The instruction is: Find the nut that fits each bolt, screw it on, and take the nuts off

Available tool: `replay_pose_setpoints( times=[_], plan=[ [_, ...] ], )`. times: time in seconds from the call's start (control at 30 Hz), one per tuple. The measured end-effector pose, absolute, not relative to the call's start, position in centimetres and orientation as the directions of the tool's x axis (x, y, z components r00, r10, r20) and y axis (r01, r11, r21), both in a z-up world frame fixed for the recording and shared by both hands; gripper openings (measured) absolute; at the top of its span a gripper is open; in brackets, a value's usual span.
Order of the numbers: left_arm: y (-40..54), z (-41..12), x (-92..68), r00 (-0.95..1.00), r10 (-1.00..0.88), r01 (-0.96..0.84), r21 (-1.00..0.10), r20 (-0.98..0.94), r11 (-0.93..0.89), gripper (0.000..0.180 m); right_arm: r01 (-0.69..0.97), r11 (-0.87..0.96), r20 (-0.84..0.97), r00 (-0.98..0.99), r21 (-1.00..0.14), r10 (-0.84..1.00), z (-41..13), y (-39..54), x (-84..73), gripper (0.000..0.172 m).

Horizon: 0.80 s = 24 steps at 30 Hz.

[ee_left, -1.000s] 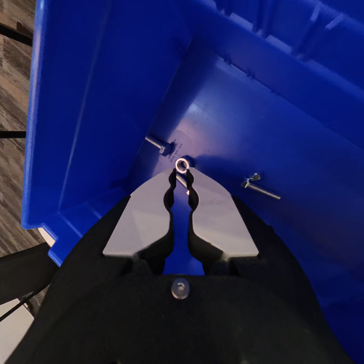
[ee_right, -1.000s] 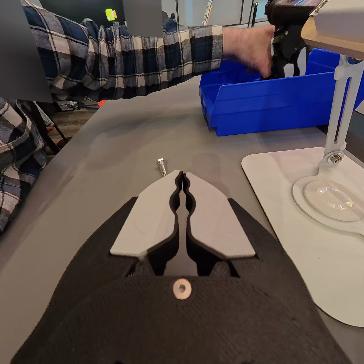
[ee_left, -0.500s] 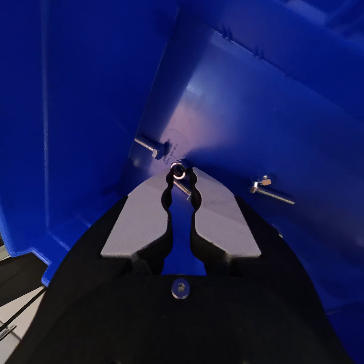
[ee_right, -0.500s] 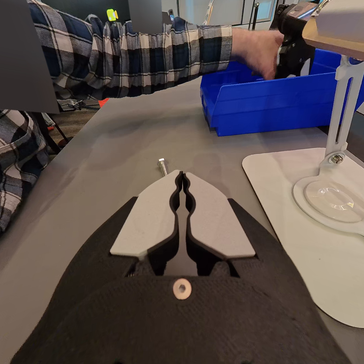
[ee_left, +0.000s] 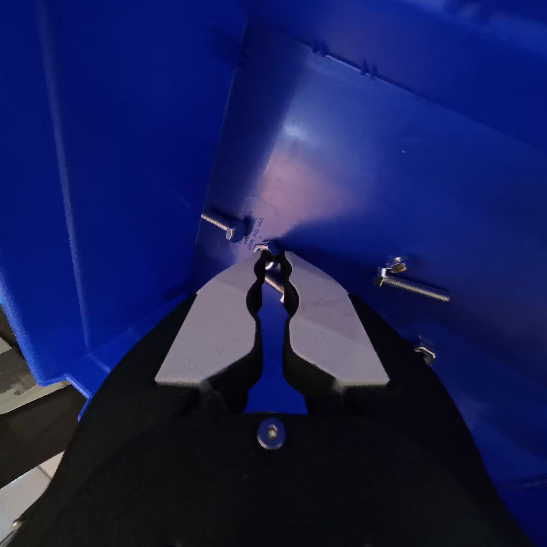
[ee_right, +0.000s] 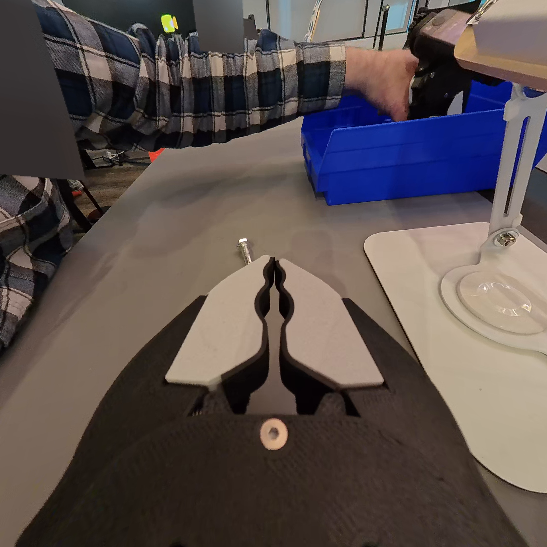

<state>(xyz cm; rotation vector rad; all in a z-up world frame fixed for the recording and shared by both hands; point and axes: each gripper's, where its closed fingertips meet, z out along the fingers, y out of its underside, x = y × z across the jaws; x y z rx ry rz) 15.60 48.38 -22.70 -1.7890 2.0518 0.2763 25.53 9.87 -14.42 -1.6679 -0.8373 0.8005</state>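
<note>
In the left wrist view my left gripper [ee_left: 268,260] is deep inside the blue bin [ee_left: 118,177], down at its floor. Its fingertips [ee_left: 258,266] are closed on a small silver nut [ee_left: 268,260], which sits tilted between them. A bolt [ee_left: 273,285] lies on the bin floor under the fingers. My right gripper [ee_right: 273,262] is shut with nothing between its pads, low over the grey table [ee_right: 177,236]. A silver bolt [ee_right: 245,251] lies on the table just past its left fingertip. The right wrist view also shows the left gripper [ee_right: 429,88], in a hand, in the bin [ee_right: 414,159].
In the bin a short bolt [ee_left: 225,226] lies by the left wall. A long bolt [ee_left: 411,285] with a wing nut [ee_left: 395,265] and a loose nut [ee_left: 424,353] lie to the right. A white stand base [ee_right: 429,370] with a lens [ee_right: 494,299] stands on the table's right. A plaid sleeve [ee_right: 207,88] crosses the back. The gap from one gripper's tips to the other's is roughly 40 cm.
The left gripper pushed deeper into the bin. Its jaws opened a little, came around the nut that lay at their very tips, and closed on it again. The right gripper has not moved.
</note>
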Motion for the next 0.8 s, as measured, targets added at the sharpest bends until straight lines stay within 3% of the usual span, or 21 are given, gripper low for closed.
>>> replay_pose_setpoints(
  times=[0.8],
  plan=[
    [48.00, -22.36, 16.05, -0.007, -0.945, -0.987, -0.151, -0.328, 0.060, 0.004, 0.129, -0.200, -0.104, 0.528, -0.971, 0.843, -14.36, 9.85, 25.58, 0.000]
  ],
)
